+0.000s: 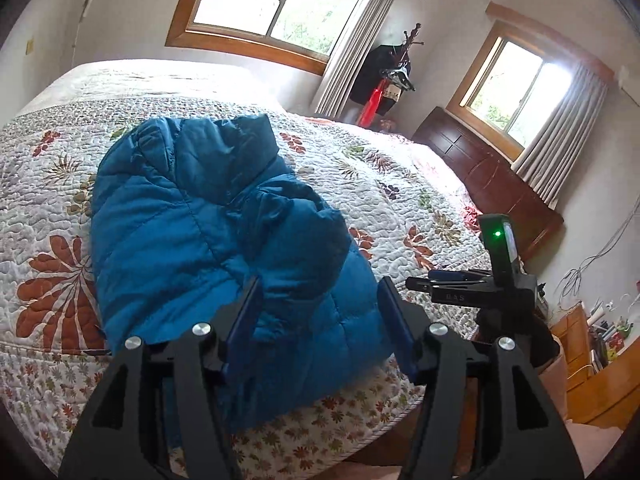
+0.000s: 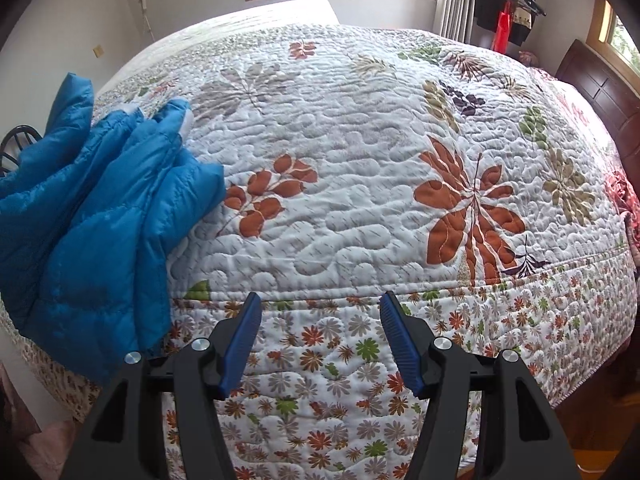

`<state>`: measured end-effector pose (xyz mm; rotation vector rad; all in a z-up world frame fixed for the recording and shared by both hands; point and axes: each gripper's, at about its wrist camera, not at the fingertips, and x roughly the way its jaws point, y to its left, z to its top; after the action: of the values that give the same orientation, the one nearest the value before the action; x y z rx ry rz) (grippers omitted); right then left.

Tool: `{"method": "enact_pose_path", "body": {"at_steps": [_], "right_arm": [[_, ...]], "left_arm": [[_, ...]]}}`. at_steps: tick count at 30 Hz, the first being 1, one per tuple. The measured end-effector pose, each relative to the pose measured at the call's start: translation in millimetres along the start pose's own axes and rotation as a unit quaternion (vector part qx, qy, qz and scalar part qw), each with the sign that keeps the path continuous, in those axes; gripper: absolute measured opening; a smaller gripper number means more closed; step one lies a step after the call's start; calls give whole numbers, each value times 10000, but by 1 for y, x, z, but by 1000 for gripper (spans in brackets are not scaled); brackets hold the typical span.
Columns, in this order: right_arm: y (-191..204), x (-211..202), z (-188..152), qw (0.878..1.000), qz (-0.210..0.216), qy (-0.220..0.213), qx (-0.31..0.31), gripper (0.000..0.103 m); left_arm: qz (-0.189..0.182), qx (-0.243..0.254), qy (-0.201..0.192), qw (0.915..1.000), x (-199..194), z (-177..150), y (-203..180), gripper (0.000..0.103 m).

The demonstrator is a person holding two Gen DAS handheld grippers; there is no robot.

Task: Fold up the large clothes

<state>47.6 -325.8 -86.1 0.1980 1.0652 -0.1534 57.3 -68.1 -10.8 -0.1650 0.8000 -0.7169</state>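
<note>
A blue puffer jacket (image 1: 200, 224) lies folded into a bundle on the bed's floral quilt (image 1: 400, 184), its near end reaching the bed's front edge. My left gripper (image 1: 320, 292) is open and empty, hovering just above the jacket's near end. In the left wrist view the right gripper (image 1: 424, 282) shows from the side at the right, beyond the jacket. In the right wrist view the jacket (image 2: 88, 216) fills the left side. My right gripper (image 2: 320, 304) is open and empty over the quilt (image 2: 360, 200) at the bed's front edge, to the right of the jacket.
A dark wooden headboard (image 1: 492, 184) stands at the right of the bed. A coat rack with dark clothes (image 1: 392, 76) stands in the corner by grey curtains (image 1: 352, 40). Wooden furniture with clutter (image 1: 592, 344) sits at the far right.
</note>
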Motion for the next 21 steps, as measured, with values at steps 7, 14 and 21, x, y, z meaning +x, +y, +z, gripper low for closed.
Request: {"method": "enact_pose_path", "body": {"at_steps": [7, 14, 21], "right_arm": [[36, -34, 14, 9976, 542, -219, -374, 63], [86, -69, 43, 9861, 1443, -424, -703, 73], [142, -57, 84, 9673, 2401, -7, -818, 85]], "left_arm": [[992, -585, -328, 9928, -34, 16, 53, 65], [1942, -751, 124, 9780, -1, 27, 107, 65], [1737, -751, 314, 9814, 24, 16, 117, 65]]}}
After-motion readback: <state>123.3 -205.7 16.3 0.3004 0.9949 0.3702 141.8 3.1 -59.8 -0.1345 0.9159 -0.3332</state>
